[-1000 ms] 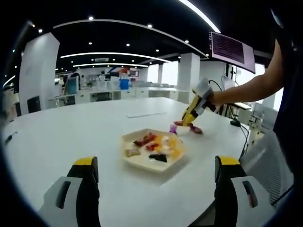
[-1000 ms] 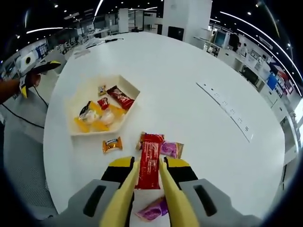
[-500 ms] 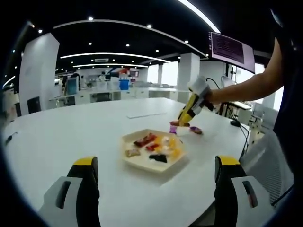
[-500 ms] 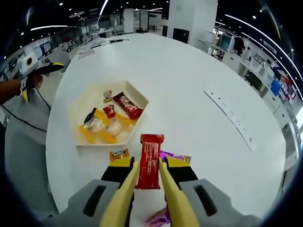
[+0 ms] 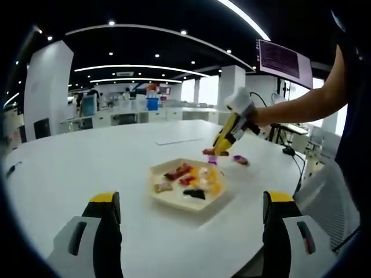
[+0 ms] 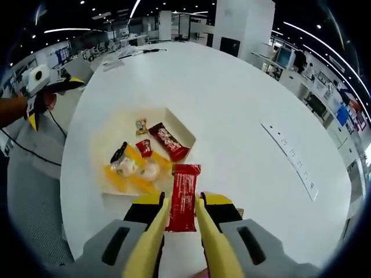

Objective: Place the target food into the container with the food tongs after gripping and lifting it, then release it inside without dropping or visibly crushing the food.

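A long red snack bar (image 6: pixel 184 196) — glossy wrapper, uncrushed — is pinched at lower centre by the right gripper (image 6: pixel 181 215); the left gripper's (image 5: pixel 188 215) fingers are spread wide.

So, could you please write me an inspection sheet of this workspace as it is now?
Surface: round white table, bare parts clean.
Job's things: red snack packet held in the right gripper; white tray of wrapped snacks.
Clutter: loose sweets beside the tray.
Grippers: left gripper open, held back from the tray; right shut on the packet above the tray's edge.
Cables: black cable past the table edge.
Surroundings: open office, wall screen.
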